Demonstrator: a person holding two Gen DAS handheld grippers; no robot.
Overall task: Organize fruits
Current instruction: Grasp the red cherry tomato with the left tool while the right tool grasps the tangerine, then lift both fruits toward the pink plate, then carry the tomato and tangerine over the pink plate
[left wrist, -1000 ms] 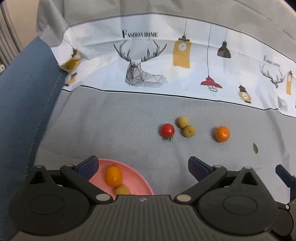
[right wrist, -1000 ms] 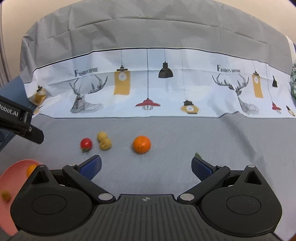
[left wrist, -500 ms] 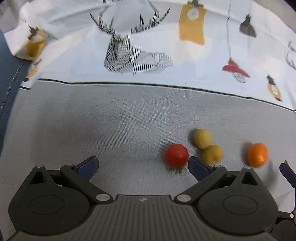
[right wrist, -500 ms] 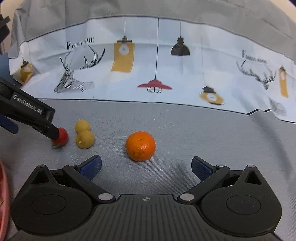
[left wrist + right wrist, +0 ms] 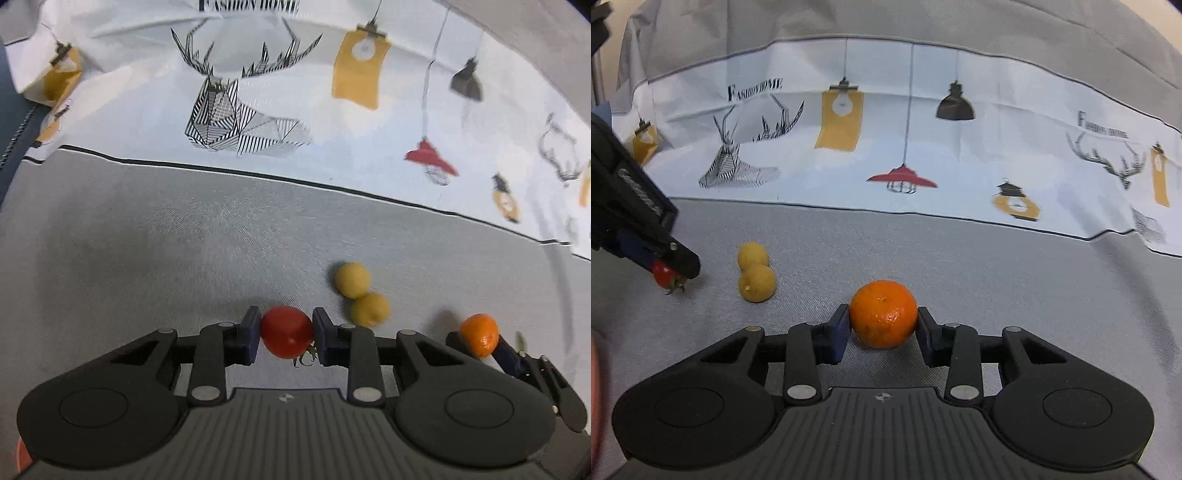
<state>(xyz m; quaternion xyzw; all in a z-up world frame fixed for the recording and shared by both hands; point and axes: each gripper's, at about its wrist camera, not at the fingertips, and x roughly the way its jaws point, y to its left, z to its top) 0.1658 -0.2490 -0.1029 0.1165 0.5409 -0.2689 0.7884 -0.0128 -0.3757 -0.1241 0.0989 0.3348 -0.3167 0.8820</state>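
Note:
My left gripper (image 5: 286, 334) is shut on a red cherry tomato (image 5: 287, 331), low over the grey cloth; the tomato also shows in the right wrist view (image 5: 665, 275). My right gripper (image 5: 882, 328) is shut on an orange mandarin (image 5: 882, 319), which also shows at the right of the left wrist view (image 5: 479, 334). Two small yellow fruits (image 5: 361, 293) lie touching each other between the two grippers, and they show in the right wrist view (image 5: 755, 273) too.
A grey cloth (image 5: 147, 240) covers the surface, with a white printed band of deer and lamps (image 5: 905, 147) rising behind. A sliver of the pink plate (image 5: 22, 454) shows at the lower left of the left wrist view. A small green leaf (image 5: 521, 339) lies beside the mandarin.
Both grippers moved forward and down to the fruits and closed: the left on the tomato, the right on the mandarin. The pink plate has slid almost out of view.

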